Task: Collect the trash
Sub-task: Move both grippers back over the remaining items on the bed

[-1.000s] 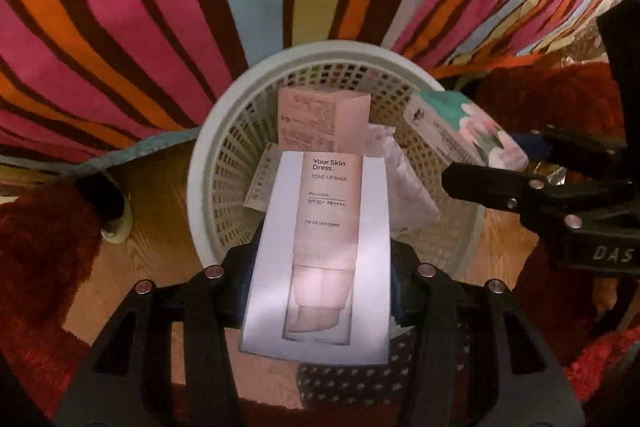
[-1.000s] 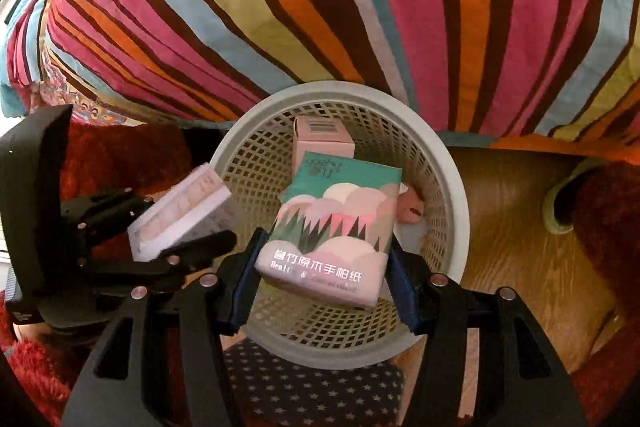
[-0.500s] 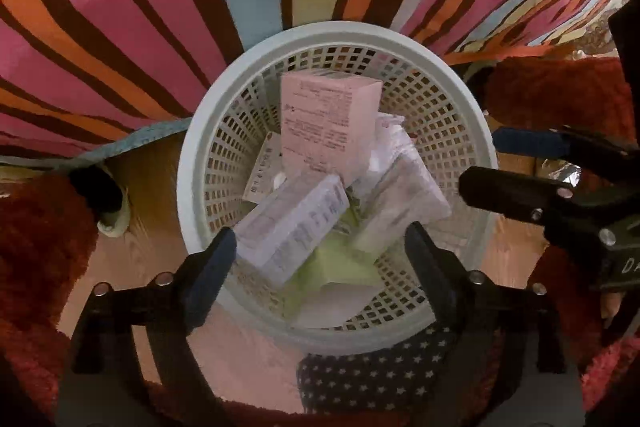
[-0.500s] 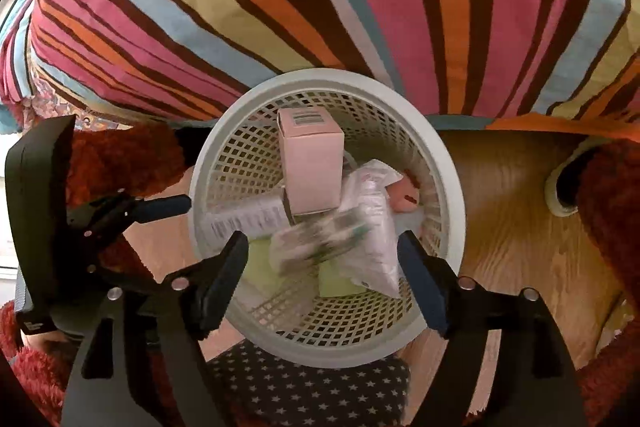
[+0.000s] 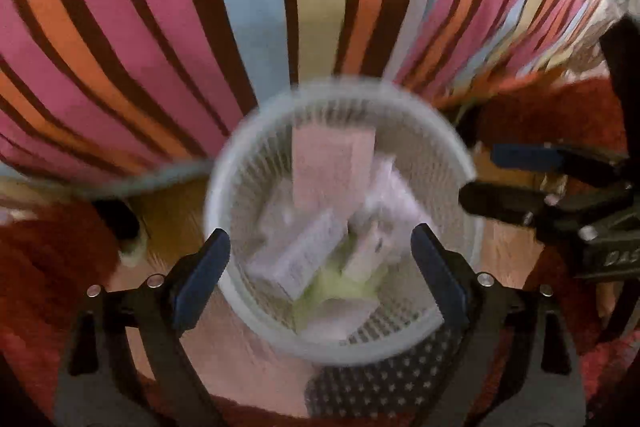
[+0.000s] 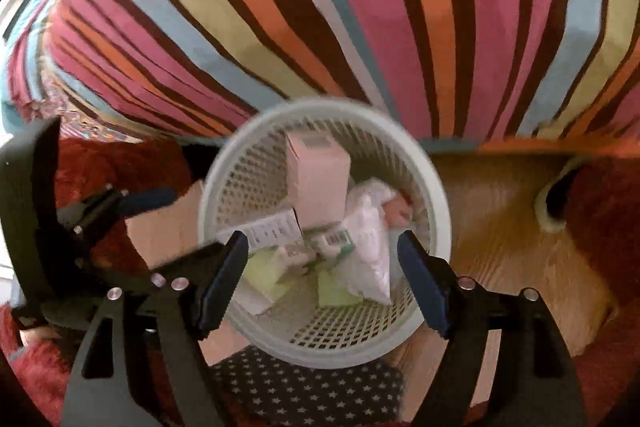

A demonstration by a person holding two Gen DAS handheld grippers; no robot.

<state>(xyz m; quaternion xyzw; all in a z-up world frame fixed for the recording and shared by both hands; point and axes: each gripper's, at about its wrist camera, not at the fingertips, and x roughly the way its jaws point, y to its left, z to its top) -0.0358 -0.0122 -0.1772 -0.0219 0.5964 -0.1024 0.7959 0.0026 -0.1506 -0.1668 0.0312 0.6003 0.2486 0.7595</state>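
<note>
A white mesh waste basket (image 5: 228, 183) (image 6: 436, 203) stands on the wood floor against a striped bedspread. Inside lie a pink carton (image 5: 332, 167) (image 6: 316, 179), a white skincare box (image 5: 304, 259) (image 6: 268, 229), a tissue pack (image 6: 332, 239), a white plastic bag (image 6: 368, 247) and green paper (image 5: 340, 283). My left gripper (image 5: 320, 267) is open and empty above the basket's near side. My right gripper (image 6: 322, 275) is open and empty above the basket too. Each gripper shows in the other's view, the right one (image 5: 516, 179) and the left one (image 6: 168, 227). The left wrist view is blurred.
The striped bedspread (image 5: 240, 7) (image 6: 360, 7) hangs behind the basket. Red shaggy rug (image 5: 48, 267) (image 6: 608, 211) lies on both sides. A slipper (image 5: 128, 231) (image 6: 554, 203) sits on the wood floor (image 6: 500, 227). A dark star-patterned cloth (image 6: 304, 387) lies just in front of the basket.
Both grippers opened and dropped their loads into the basket: the left let go of the skincare box, the right the tissue pack. Both have since pulled back and up from the basket.
</note>
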